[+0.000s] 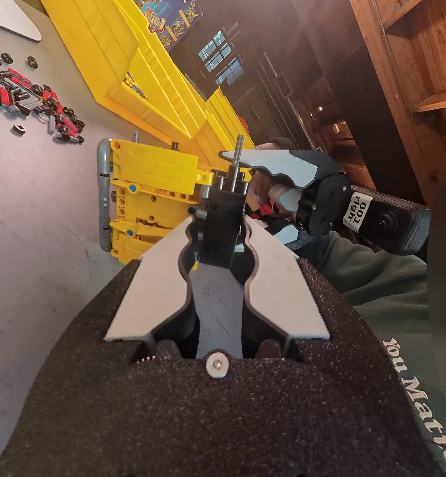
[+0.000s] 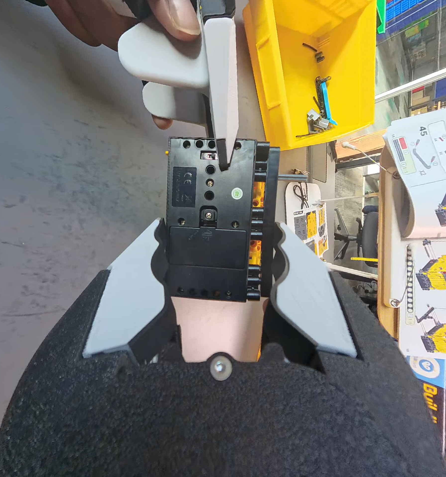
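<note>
Left tongs (image 1: 218,219) clamp the black battery box (image 1: 223,219) of the yellow brick model (image 1: 152,191); right tongs (image 2: 218,224) grip the same box — above the grey surface (image 1: 36,206).

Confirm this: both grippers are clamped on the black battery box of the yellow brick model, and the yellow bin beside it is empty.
Not empty. The right wrist view shows the yellow bin holding a few loose pieces. The rest stands: the left gripper and right gripper both clamp the black battery box.
</note>
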